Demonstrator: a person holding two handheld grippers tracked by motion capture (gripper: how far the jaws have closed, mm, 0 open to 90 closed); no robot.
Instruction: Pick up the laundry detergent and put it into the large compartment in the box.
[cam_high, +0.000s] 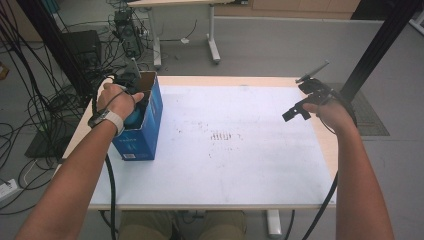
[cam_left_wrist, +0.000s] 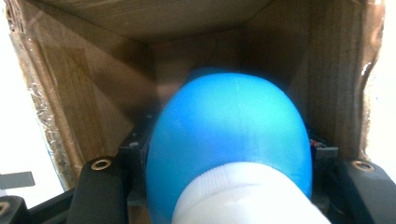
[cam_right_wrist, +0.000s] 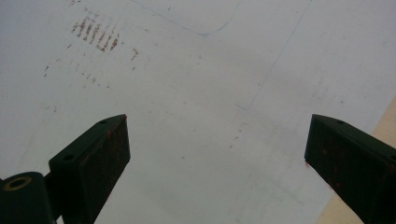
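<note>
1. A grey floor strewn with cables surrounds a white-topped table (cam_high: 240, 165) with a pale wood rim; faint rusty marks (cam_high: 222, 136) stain its middle.
2. A blue box (cam_high: 145, 125) stands upright at the table's left edge, nearer the far corner, its top open.
3. The left gripper (cam_left_wrist: 229, 154) reaches down into that opening. Its fingers (cam_left_wrist: 100, 186) pinch a blue bottle (cam_left_wrist: 229, 135) with a white cap, already between the brown cardboard walls.
4. The step in hand looks like lowering the bottle into the box. Keep the pinch firm until the bottle rests on the bottom; a smooth rounded body could slip if the grip eases early.
5. Go straight down, keeping the gripper clear of the cardboard walls, so the light box does not tip or slide off the left edge.
6. The right gripper (cam_high: 300, 107) hovers near the far right corner, its fingers (cam_right_wrist: 93, 158) spread wide with nothing between them. It could steady the box if it shifts.
7. Open only once the bottle is seated, then lift out vertically.
</note>
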